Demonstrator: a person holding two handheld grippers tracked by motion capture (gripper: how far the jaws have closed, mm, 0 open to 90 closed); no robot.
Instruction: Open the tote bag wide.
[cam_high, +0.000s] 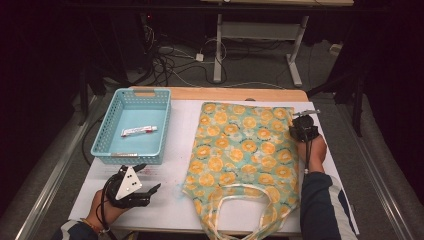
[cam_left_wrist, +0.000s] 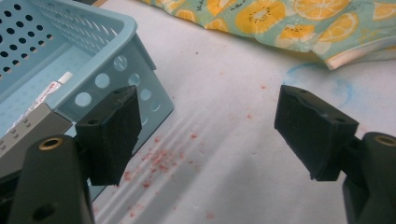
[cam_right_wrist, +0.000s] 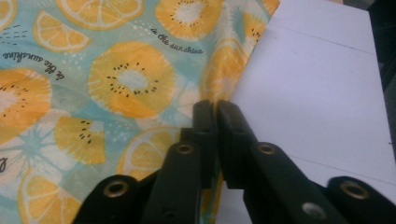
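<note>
Right gripper view is showing us our right gripper (cam_right_wrist: 215, 109) pinching the edge of the citrus-print tote bag (cam_right_wrist: 116, 93), jaws nearly together on the fabric. High view: our left gripper (cam_high: 142, 177) is resting at 7 o'clock, jaws apart and holding nothing, the blue basket (cam_high: 114, 131) lying at 10 o'clock.
</note>
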